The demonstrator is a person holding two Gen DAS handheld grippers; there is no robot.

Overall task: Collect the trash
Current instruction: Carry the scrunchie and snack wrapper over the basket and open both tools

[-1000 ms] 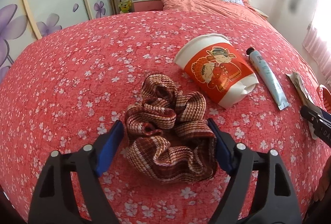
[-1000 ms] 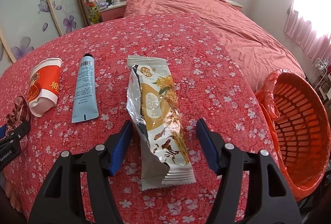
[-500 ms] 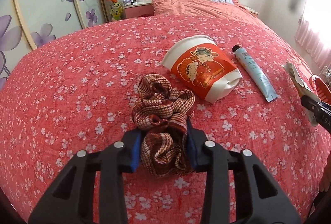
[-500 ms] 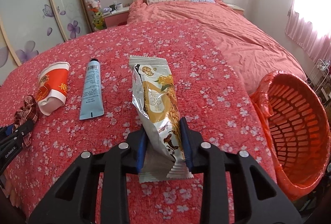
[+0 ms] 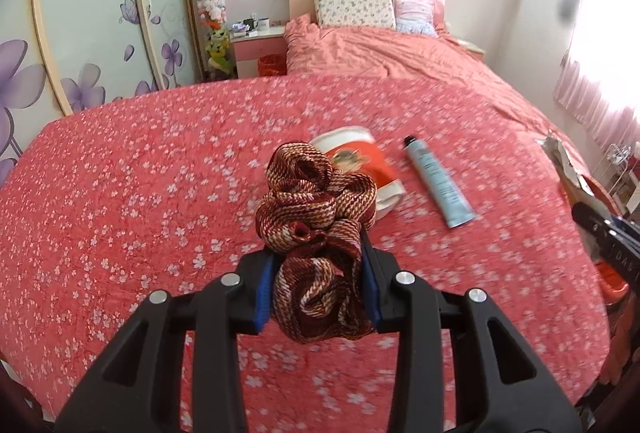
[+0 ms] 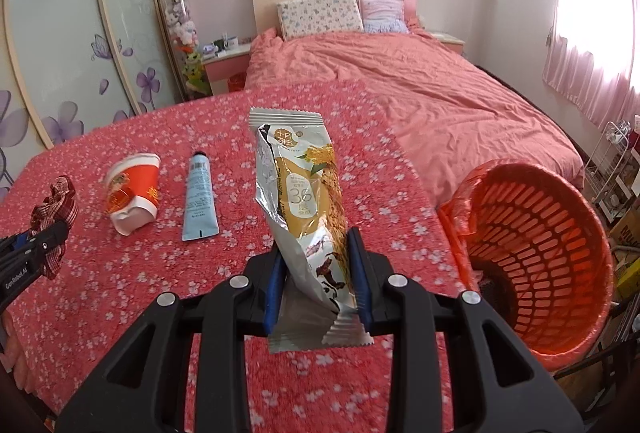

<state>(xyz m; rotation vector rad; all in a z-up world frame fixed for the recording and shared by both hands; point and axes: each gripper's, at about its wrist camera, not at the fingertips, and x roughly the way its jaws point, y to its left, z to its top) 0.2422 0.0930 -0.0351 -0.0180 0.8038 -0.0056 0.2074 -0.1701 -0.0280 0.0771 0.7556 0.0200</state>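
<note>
My left gripper [image 5: 318, 287] is shut on a brown-and-cream striped scrunchie [image 5: 316, 201] and holds it above the red floral bedspread [image 5: 120, 193]. My right gripper [image 6: 318, 279] is shut on a silver-and-gold snack wrapper [image 6: 304, 201], lifted off the bedspread and standing upright. A crushed red-and-white paper cup [image 6: 134, 187] and a light-blue tube [image 6: 199, 197] lie on the bedspread to the left of the wrapper. In the left wrist view the cup [image 5: 360, 157] sits partly hidden behind the scrunchie, with the tube [image 5: 438, 181] to its right. The left gripper with the scrunchie [image 6: 56, 203] shows at the right wrist view's left edge.
An orange slatted waste basket [image 6: 536, 253] with an orange liner stands off the bed's right edge. Pillows [image 6: 320, 13] and a headboard are at the far end. A nightstand [image 6: 224, 61] and a flowered wardrobe [image 6: 60, 53] line the left. A wire rack [image 6: 612, 161] stands at right.
Both grippers closed, the left on the scrunchie and the right on the wrapper. Both have since lifted their items off the bedspread.
</note>
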